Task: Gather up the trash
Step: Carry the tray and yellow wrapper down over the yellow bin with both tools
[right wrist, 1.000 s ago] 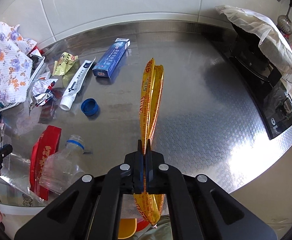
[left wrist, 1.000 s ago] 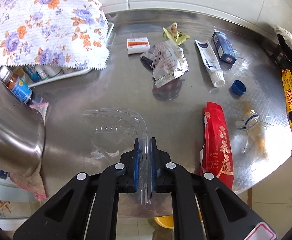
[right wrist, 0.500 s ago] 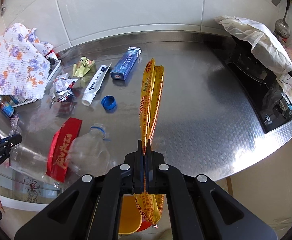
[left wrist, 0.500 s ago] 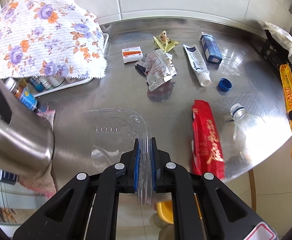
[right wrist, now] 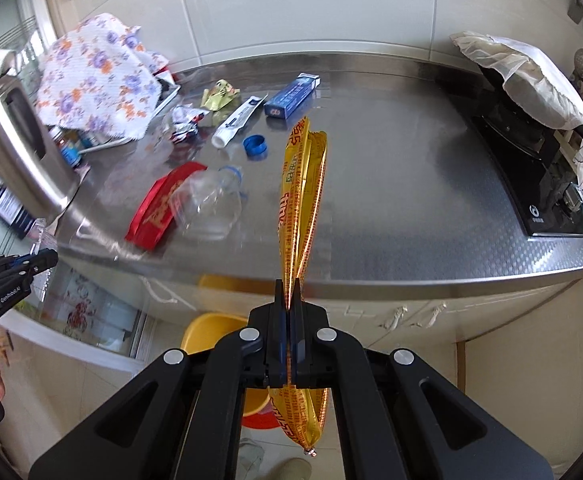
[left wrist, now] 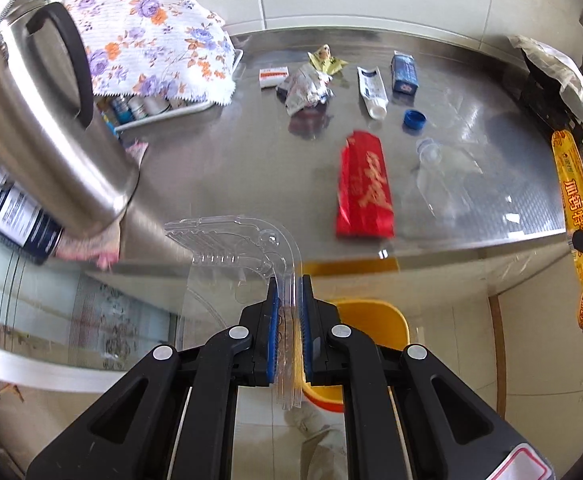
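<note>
Left tongs [left wrist: 287, 300] clamp clear plastic packaging [left wrist: 247, 248]; right tongs [right wrist: 289, 300] pinch yellow wrapper [right wrist: 303, 184], both seemingly held for yellow bin [left wrist: 371, 320] at 6 o'clock.

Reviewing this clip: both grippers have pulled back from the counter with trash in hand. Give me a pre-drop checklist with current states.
1. Left gripper shut on the clear plastic tray: ok.
2. Right gripper shut on the yellow sausage wrapper: ok.
3. Both loads clear of the steel counter: ok.
4. Yellow bin below the counter edge, in view: ok.
5. Loads directly above the bin opening: cannot tell.
6. Counter trash all collected: not ok; red packet, clear bottle, blue cap and toothpaste tube lie there.
</note>
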`<state>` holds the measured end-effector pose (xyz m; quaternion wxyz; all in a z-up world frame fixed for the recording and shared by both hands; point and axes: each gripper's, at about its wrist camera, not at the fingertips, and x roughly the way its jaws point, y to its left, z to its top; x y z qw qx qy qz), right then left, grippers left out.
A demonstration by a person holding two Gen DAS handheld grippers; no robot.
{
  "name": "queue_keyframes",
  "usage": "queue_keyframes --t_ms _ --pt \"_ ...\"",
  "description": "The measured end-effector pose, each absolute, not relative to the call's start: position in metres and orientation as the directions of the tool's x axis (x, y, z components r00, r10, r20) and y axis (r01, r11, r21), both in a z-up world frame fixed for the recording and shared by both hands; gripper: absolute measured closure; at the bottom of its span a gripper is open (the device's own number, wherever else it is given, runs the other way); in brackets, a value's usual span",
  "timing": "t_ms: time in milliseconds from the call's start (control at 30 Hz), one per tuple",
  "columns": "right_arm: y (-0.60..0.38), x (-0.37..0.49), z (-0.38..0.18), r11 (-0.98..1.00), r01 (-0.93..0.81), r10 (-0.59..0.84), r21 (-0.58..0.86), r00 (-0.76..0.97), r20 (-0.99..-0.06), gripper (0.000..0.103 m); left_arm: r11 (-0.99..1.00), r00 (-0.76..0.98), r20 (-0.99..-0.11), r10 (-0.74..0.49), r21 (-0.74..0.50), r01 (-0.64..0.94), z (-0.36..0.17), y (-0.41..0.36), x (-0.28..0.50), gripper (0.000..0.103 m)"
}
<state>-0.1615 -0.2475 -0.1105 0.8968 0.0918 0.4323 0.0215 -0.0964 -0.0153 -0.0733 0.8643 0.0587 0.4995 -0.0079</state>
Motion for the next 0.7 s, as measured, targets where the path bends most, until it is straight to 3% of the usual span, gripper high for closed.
queue_keyframes --t_ms 400,700 --pt "-0.23 -0.222 -0.128 0.977 -0.075 0.205 0.198 0.576 -0.792 0.101 0.984 0.427 -0.903 0.046 0.115 0.138 -0.112 -0.047 -0.164 0.093" --pt "-0.179 -0.237 -0.192 0.95 -0.171 0.312 0.263 0.429 -0.848 0.101 0.959 0.345 -0.938 -0.038 0.062 0.276 -0.18 -0.047 -0.175 0.093"
